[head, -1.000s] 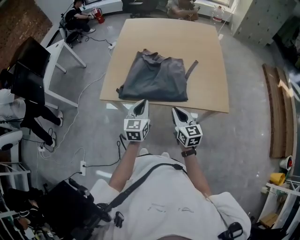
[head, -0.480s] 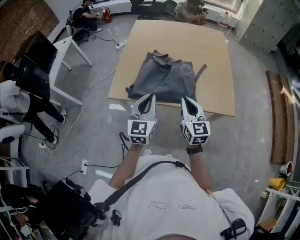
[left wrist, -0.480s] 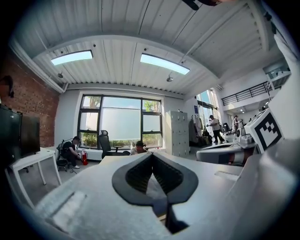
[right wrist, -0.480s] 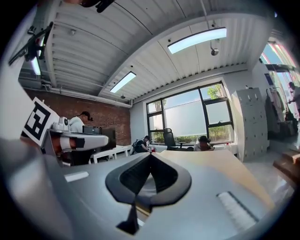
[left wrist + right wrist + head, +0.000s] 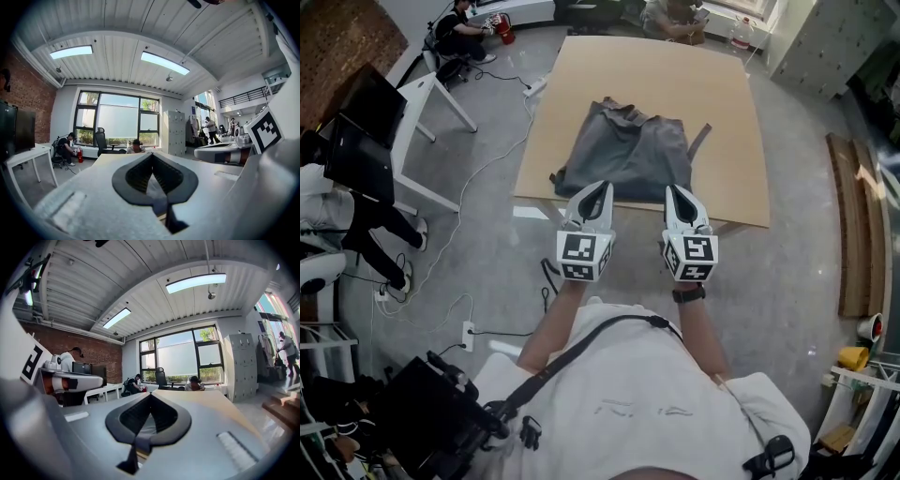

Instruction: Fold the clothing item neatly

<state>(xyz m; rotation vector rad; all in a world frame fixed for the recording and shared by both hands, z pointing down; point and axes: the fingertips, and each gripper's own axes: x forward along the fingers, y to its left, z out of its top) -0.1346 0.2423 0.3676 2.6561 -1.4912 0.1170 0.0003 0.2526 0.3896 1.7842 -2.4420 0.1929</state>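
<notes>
A grey clothing item point(image 5: 628, 155) lies rumpled on the tan table point(image 5: 722, 112), close to its near edge, with a dark strap sticking out at its right. My left gripper point(image 5: 598, 187) and right gripper point(image 5: 675, 190) hover side by side in front of that edge, just short of the garment and not touching it. Both are shut with nothing between their jaws. In the left gripper view the left gripper point(image 5: 151, 157) points level across the tabletop. The right gripper point(image 5: 151, 397) in its own view does the same.
A white desk point(image 5: 431, 103) stands left of the table, with a seated person and a monitor point(image 5: 356, 131) further left. People sit on the floor point(image 5: 464, 23) beyond the table's far end. Wooden planks point(image 5: 853, 225) lie on the floor at right. Cables trail at left.
Both grippers have risen and come closer to the table's near edge, side by side. Their jaws have stayed shut. The garment has not moved.
</notes>
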